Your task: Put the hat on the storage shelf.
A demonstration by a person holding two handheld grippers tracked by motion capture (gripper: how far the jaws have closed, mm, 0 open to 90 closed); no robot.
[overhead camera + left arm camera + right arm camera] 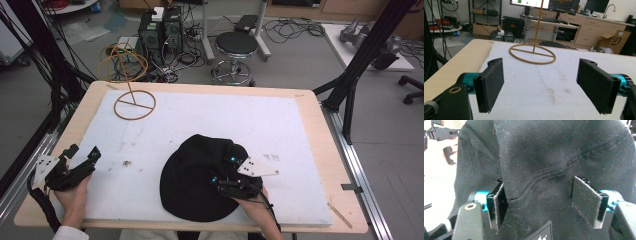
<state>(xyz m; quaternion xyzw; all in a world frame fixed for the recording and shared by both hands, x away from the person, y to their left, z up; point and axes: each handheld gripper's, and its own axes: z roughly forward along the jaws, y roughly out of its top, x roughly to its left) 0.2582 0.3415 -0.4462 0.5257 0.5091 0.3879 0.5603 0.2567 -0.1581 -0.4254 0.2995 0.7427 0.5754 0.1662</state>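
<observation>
My right gripper (226,172) sits on the black hat (192,180), jaws spread astride what looks like its seam ridge, while my left gripper (82,162), also spread and empty, waits well apart.

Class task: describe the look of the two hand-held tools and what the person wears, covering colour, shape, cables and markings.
Each tool, left and right, is black with two flat rectangular jaws faced in rough black padding, on teal metal fittings. Each carries a grey three-cornered plate dotted with small holes, and a black cable trails from it. A white sleeve shows at the left wrist.
</observation>
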